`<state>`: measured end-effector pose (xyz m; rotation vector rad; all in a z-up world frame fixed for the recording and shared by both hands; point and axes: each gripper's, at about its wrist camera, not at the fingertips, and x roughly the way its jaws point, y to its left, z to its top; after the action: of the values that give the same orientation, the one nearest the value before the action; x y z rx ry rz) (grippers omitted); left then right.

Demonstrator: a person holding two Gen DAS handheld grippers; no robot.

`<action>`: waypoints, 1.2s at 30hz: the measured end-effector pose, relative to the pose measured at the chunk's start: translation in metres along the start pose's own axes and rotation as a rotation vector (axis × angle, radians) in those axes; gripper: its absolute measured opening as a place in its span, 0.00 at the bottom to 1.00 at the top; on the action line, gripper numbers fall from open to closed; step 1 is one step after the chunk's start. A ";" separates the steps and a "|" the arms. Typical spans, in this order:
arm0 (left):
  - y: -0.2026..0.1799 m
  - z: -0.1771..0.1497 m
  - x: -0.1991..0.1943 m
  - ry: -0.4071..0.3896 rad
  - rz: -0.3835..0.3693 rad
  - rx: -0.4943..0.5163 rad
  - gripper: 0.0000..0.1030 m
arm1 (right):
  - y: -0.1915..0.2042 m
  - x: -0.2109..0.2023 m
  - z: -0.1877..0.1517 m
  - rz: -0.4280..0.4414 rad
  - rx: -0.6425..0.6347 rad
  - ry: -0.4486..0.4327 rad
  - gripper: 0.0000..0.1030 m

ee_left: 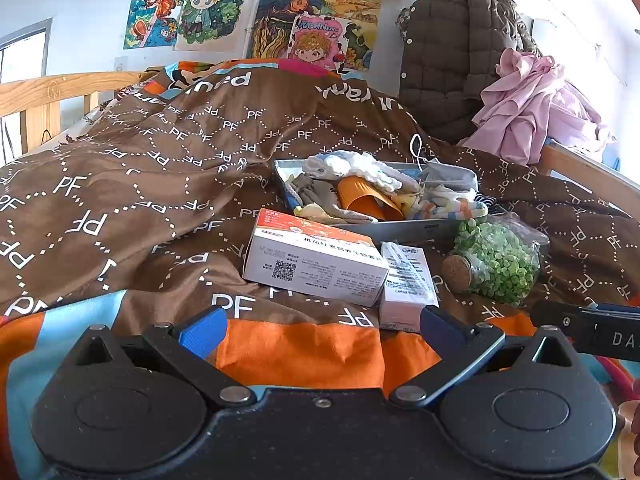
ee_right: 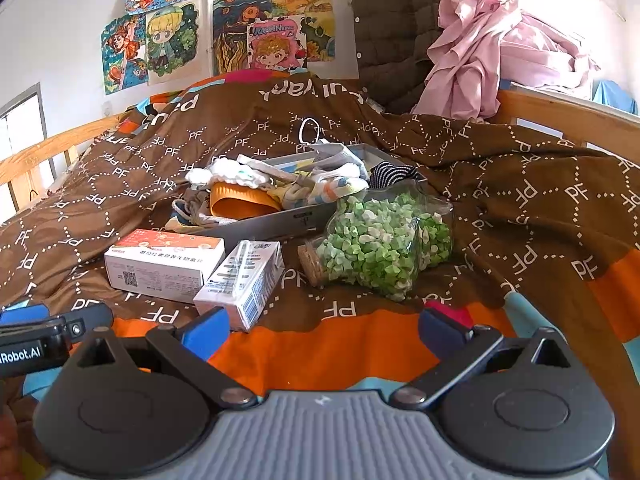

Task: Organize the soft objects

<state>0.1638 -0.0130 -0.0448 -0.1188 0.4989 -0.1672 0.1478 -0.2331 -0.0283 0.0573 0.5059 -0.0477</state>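
Note:
A grey tray sits on the brown quilt and holds small socks, a white fluffy cloth, a striped cloth and an orange cup. My left gripper is open and empty, low over the orange band of the quilt, short of the tray. My right gripper is open and empty, beside it to the right. Each gripper's edge shows in the other's view.
In front of the tray lie a white-and-orange box, a small white carton and a corked jar of green paper stars. A brown quilted jacket and pink clothes hang at the back right. Wooden bed rails stand on both sides.

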 end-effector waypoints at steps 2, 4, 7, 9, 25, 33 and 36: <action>0.000 0.000 0.000 0.002 0.001 -0.002 0.99 | 0.000 0.000 0.000 -0.002 0.003 0.001 1.00; 0.000 0.000 0.000 0.006 0.000 -0.005 0.99 | 0.000 0.000 0.000 -0.002 0.005 0.001 1.00; -0.001 0.000 0.000 0.009 0.001 -0.004 0.99 | 0.000 0.000 0.000 -0.002 0.003 0.001 1.00; -0.001 0.000 0.001 0.016 0.005 -0.004 0.99 | 0.000 0.001 0.000 0.000 0.001 0.002 1.00; -0.001 0.000 0.006 0.055 0.004 -0.015 0.99 | -0.001 0.002 0.000 0.014 0.005 0.009 1.00; -0.001 0.000 0.004 0.043 -0.002 -0.010 0.99 | -0.001 0.002 0.000 0.012 0.005 0.009 1.00; -0.001 0.000 0.004 0.040 -0.002 -0.007 0.99 | -0.001 0.002 0.000 0.013 0.005 0.010 1.00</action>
<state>0.1669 -0.0149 -0.0460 -0.1225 0.5396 -0.1701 0.1493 -0.2341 -0.0289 0.0655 0.5155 -0.0361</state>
